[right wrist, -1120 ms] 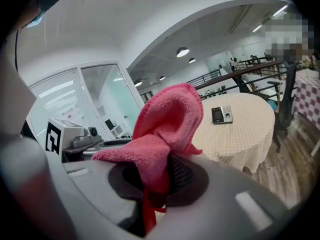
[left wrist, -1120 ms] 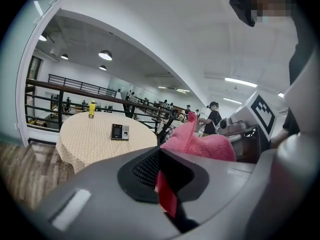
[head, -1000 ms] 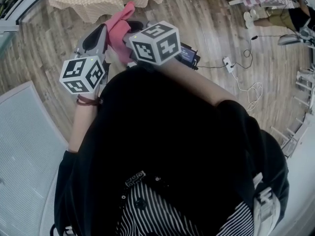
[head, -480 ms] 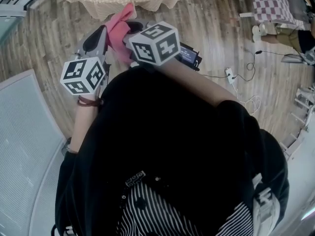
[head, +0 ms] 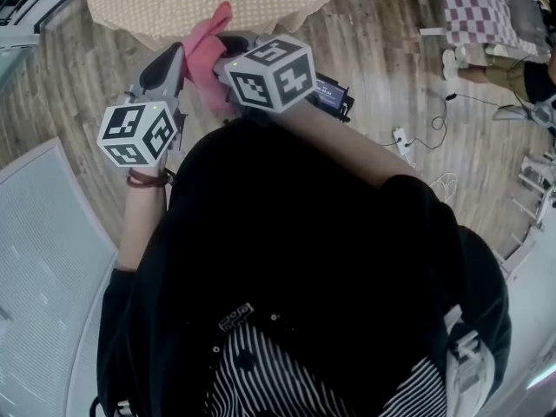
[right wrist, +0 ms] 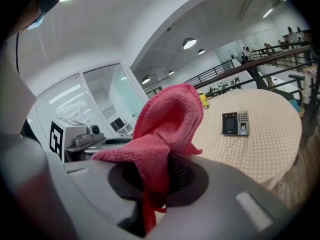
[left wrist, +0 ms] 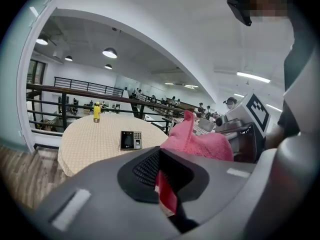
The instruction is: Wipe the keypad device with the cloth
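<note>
Right gripper [right wrist: 155,179] is clamped tight on the fluffy pink cloth [right wrist: 165,129], which flops up above its jaws. Left gripper [left wrist: 167,184] sits close beside, jaws drawn together. The black-and-grey keypad device [right wrist: 235,123] lies flat on the round cream-dotted table [right wrist: 270,149], well apart from both.

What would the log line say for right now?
right gripper: shut on cloth | left gripper: shut on cloth edge | keypad device: on table, untouched | wipe: not begun
</note>
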The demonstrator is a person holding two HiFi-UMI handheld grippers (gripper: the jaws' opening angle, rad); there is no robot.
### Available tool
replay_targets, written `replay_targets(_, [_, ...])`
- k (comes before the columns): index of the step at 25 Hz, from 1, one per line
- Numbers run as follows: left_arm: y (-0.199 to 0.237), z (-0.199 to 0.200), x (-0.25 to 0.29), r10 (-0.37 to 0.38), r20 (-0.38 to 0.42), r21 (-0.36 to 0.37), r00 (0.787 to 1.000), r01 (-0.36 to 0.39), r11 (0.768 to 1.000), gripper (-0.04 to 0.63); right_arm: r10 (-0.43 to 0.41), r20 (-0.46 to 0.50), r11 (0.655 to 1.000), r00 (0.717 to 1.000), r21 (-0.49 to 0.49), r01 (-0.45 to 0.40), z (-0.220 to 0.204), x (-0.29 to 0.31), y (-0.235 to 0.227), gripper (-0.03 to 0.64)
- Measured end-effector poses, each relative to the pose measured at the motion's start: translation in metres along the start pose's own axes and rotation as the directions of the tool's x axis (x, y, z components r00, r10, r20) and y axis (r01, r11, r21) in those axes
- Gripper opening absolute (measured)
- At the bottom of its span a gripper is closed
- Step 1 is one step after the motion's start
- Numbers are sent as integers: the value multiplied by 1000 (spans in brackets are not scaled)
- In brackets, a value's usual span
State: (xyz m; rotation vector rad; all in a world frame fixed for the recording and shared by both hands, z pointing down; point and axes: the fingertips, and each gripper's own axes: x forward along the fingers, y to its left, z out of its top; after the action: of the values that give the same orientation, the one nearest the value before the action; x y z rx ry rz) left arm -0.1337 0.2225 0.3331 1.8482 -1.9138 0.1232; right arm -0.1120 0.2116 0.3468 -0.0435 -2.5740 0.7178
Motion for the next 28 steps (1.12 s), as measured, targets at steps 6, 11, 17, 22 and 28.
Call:
replay_targets(6, [15, 26, 59, 32, -3, -35, 999, -32, 999, -2, 39, -41, 999, 998, -23, -40, 37, 10, -54, 63])
replay_targets(11, [14, 43, 102, 62, -35, -38, 997, -64, 997, -3, 83, -84, 996, 993, -19, -85, 60, 7, -95, 63])
replay_targets(17, [15, 64, 151, 87, -69, -27, 994, -89, 996, -2, 121, -83, 993, 989, 14, -120, 86, 6, -141, 63])
replay_targets(22, [0, 77, 185, 112, -98, -21, 989, -115, 993, -2, 141, -68, 989, 988, 46, -138, 103, -8, -176, 63])
replay_targets(28, [-14, 89, 212, 66, -129, 10, 989, -65, 998, -2, 113, -12, 990, 993, 89, -112, 119, -21, -203, 63])
